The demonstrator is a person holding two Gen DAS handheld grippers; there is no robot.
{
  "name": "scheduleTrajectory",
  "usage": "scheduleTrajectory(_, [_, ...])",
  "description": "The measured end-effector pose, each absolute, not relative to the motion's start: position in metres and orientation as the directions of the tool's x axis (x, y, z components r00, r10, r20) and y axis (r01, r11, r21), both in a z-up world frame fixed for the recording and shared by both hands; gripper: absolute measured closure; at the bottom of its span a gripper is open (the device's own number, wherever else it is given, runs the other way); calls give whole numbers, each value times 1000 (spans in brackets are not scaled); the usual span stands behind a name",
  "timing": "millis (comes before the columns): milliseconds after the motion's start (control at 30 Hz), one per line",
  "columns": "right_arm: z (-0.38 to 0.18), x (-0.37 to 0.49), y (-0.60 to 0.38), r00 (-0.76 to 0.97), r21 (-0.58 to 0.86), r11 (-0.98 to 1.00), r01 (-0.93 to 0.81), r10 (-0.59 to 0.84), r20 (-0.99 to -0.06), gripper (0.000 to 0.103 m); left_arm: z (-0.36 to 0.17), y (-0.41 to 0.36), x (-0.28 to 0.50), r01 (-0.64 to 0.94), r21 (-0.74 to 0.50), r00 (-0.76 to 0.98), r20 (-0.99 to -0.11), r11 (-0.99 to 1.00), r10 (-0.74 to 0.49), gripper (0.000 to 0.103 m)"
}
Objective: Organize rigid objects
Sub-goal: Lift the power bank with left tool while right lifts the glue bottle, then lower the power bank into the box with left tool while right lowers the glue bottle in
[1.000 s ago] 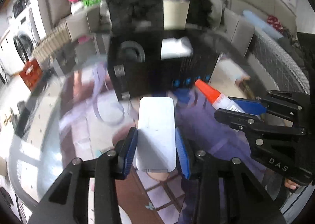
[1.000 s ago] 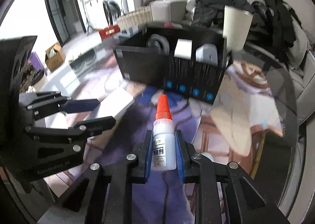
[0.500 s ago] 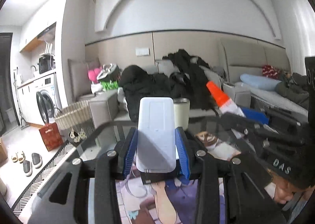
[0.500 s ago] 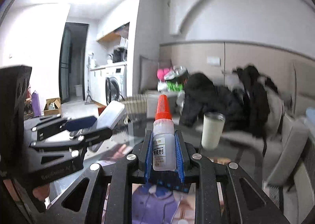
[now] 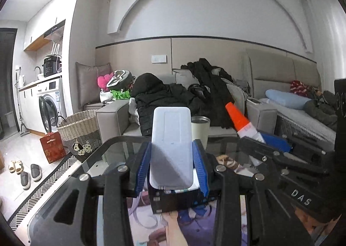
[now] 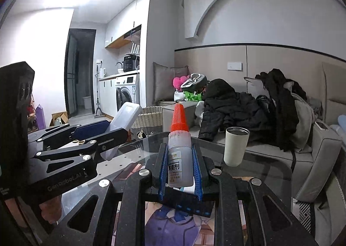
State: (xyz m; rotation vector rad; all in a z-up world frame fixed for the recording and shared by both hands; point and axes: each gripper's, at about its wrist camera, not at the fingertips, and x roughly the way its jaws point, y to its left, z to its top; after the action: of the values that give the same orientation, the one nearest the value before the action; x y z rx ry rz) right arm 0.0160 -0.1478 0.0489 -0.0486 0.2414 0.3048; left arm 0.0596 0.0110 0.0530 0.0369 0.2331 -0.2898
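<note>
So both tools just swung up from pointing down at the black organizer box (image 5: 173, 201) to nearly level, and the box now sits low at 6 o'clock on the glass worktop (image 5: 112, 150). The left tool (image 5: 172, 167) is pinching the flat white case (image 5: 171, 148), the right tool (image 6: 180, 169) is pressed tight on the orange-capped glue bottle (image 6: 180, 153). Nothing's dropped in yet; my guess is both get lowered into compartments next.

Ahead of my two grippers the glass table (image 6: 255, 166) is bare on its left half. A beige cup (image 6: 235, 145) stands at the far right edge, and a black organizer box (image 5: 173, 200) sits directly below my grippers; both block passage.
</note>
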Motion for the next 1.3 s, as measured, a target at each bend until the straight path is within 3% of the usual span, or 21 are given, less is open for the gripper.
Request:
scheduleTrajectory(200, [55,55,-151,931,23,961,-276,273,-244,82,62,5,93,262,-14,941,-218,965,-259,65])
scheduleTrajectory(600, [65,124,-150,938,45,973,-226,230,-259,82,53,3,153,237,-67,931,-269,969,-246,65])
scheduleTrajectory(833, [49,149,-154,915,58,978,-200,207,-347,82,34,-2,178,234,-82,883,-399,969,-247,65])
scheduleTrajectory(1300, [-8,202,-169,744,146,976,-164,220,-631,82,-18,-26,223,234,-71,698,-682,970,-219,65])
